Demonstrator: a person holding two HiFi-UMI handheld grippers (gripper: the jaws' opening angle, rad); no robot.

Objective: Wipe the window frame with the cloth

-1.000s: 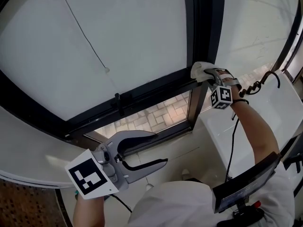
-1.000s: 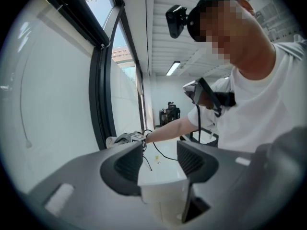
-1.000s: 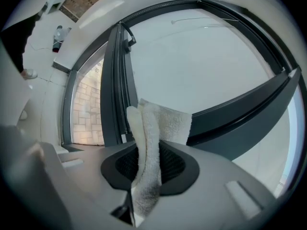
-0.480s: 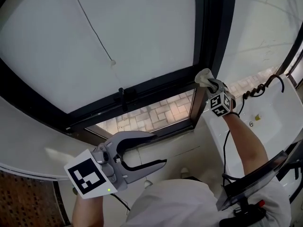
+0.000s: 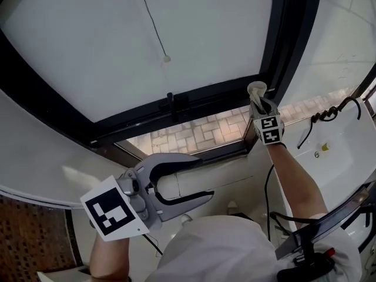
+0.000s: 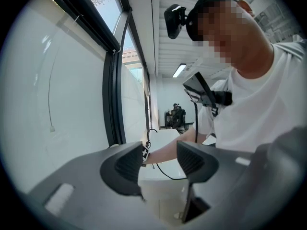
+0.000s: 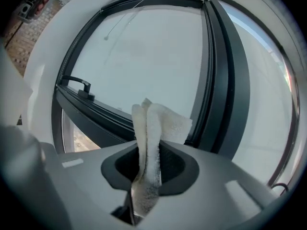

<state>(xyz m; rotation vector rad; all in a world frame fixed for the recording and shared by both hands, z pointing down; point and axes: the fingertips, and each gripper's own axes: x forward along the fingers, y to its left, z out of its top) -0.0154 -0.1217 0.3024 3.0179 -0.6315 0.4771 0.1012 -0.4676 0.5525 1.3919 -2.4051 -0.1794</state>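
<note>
The black window frame (image 5: pixel 205 101) runs across the head view, with its upright bar (image 5: pixel 291 34) at the right. My right gripper (image 5: pixel 258 97) is shut on a folded white cloth (image 5: pixel 257 89), which sits at the corner where the lower bar meets the upright. In the right gripper view the cloth (image 7: pixel 153 128) stands up between the jaws of that gripper (image 7: pixel 149 169), in front of the frame (image 7: pixel 218 75). My left gripper (image 5: pixel 197 181) hangs open low at the left, away from the frame, with nothing in it. In its own view the left gripper (image 6: pixel 160 162) shows a gap between the jaws.
A black window handle (image 5: pixel 170 103) sits on the lower bar. A white sink (image 5: pixel 329 157) with a black hose (image 5: pixel 329 111) lies at the right. A thin pull cord (image 5: pixel 154 25) hangs over the frosted pane. Paving (image 5: pixel 200 131) shows through the open gap below.
My right gripper with the cloth has stayed at the corner of the frame while the head view shifted. The left gripper has barely moved.
</note>
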